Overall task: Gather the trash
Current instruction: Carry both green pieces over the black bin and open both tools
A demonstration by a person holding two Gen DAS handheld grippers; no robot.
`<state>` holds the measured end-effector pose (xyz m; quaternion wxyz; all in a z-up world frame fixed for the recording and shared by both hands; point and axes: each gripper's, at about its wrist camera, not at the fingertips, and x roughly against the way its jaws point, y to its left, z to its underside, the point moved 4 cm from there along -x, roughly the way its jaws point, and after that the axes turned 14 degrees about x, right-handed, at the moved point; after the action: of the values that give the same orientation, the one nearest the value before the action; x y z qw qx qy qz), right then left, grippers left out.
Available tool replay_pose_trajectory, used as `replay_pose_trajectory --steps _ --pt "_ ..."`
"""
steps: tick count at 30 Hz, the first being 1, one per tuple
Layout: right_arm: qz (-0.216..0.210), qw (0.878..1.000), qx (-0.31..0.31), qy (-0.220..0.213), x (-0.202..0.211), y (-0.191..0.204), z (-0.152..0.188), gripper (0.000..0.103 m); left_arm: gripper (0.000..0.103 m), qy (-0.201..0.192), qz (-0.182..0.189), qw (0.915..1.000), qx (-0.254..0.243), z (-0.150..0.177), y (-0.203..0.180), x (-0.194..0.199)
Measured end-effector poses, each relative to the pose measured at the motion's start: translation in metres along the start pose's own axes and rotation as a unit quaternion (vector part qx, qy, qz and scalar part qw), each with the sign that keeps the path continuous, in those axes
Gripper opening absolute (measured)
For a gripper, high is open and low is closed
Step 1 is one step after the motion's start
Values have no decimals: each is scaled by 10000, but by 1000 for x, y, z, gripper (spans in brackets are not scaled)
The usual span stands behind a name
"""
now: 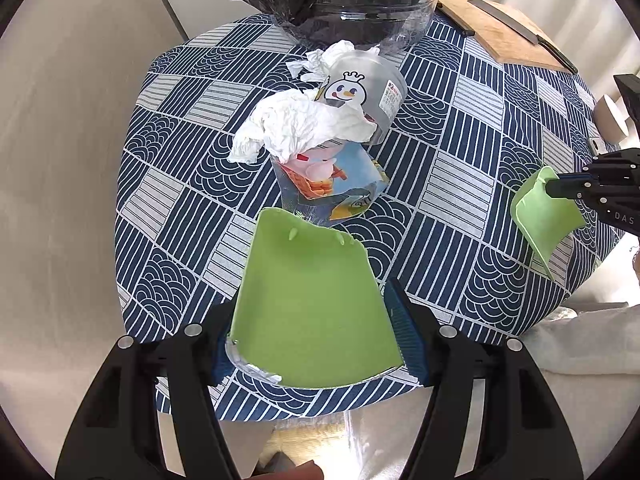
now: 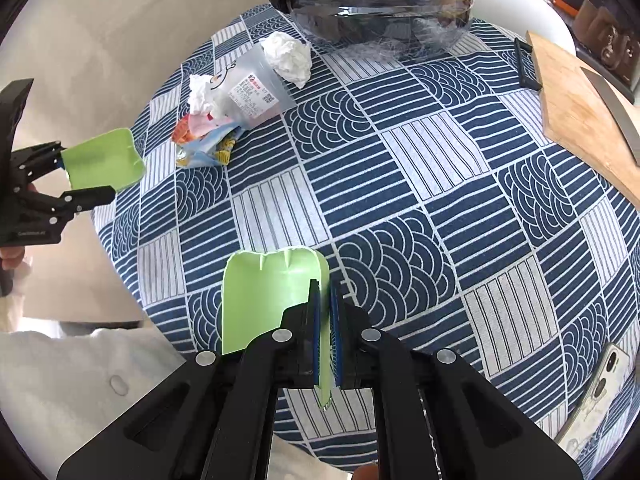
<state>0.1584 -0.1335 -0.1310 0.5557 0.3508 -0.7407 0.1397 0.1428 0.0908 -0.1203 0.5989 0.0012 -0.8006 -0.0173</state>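
A trash pile lies on the blue patterned tablecloth [image 1: 460, 168]: a crumpled white tissue [image 1: 304, 128], a clear plastic cup [image 1: 372, 92] on its side, a colourful snack wrapper [image 1: 336, 184] and a second tissue [image 1: 328, 60]. My left gripper [image 1: 312, 316] is shut across a wide green scoop [image 1: 304, 272], whose front edge is just short of the wrapper. My right gripper [image 2: 324, 286] is shut on the side wall of a second green scoop [image 2: 264, 292], well right of the pile. Behind the pile stands a bin with a black bag [image 1: 352, 20].
A wooden board [image 2: 580, 96] with a knife [image 2: 612, 112] lies at the back right of the table. A phone [image 2: 596, 384] rests at the near right edge. The round table drops off close behind both scoops. A person's white sleeve [image 2: 100, 392] is below.
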Motion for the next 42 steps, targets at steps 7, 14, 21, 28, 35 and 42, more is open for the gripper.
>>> replay_pose_trajectory --steps 7,14,21,28,35,42 --pt "-153 9995 -264 -75 16 -14 11 5 66 -209 6 9996 167 4 8 17" --pt "-90 9984 -493 -271 41 -32 6 5 66 -458 191 9983 316 -3 16 39" --pt "272 9954 -702 -593 69 -58 -11 5 66 -653 231 9971 311 -23 28 54" --pt "587 9916 -809 -826 94 -74 -30 5 66 -855 273 9959 72 -55 31 67" --pt "766 9877 -782 -1115 115 -78 -58 5 66 -1044 496 9929 -293 -89 17 75" --pt "1017 9831 -720 -1344 136 -82 -87 5 66 -1201 778 9883 -523 -125 5 75"
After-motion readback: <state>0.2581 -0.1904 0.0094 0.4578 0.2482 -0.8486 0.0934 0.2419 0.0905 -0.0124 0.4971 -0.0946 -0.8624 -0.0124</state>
